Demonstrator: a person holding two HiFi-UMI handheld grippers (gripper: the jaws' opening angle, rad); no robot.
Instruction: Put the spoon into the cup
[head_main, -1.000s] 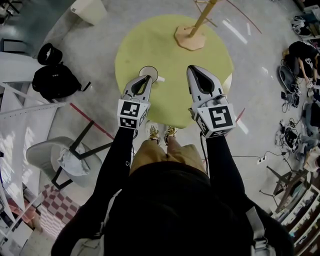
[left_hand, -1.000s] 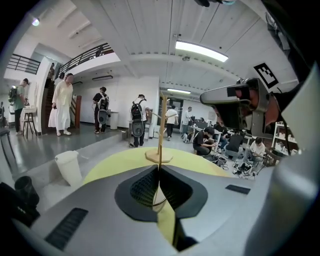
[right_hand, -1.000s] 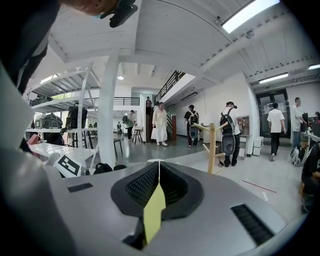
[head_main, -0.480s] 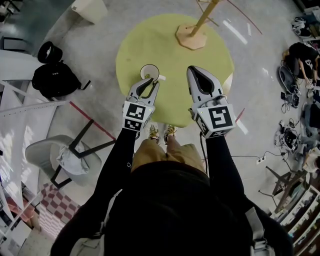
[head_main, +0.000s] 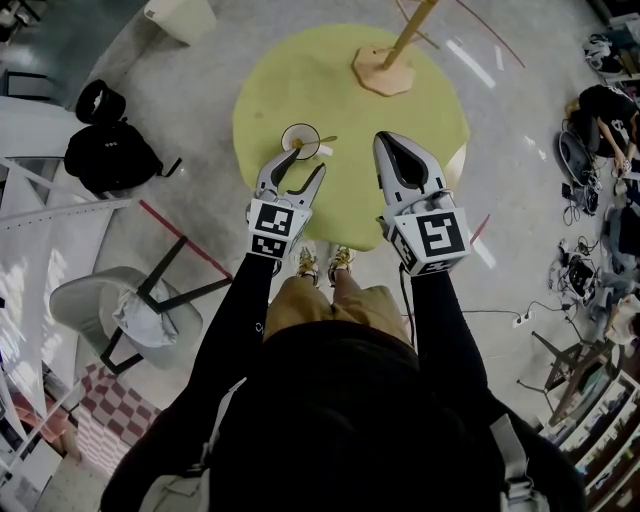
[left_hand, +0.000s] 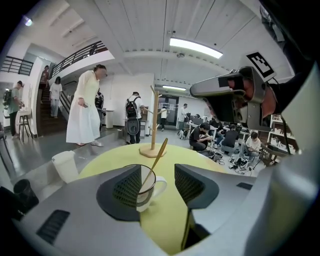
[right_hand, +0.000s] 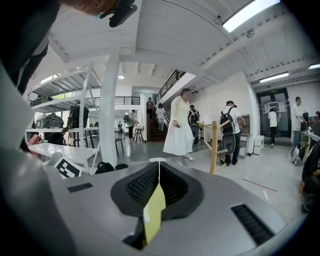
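The yellow table lies under both my claws. My left claw has just been opening and is wide now, holding nothing. My right claw is shut tight and empty. The cup sits just past the left claw's tips, with the spoon leaning in it.

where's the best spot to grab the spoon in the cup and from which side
Grip the spoon by its free upper handle, the stretch clear above the rim of the cup. Its bowl end is down inside the cup, out of reach. The handle leans out over the rim, so coming from above, jaws across the handle, looks safest.
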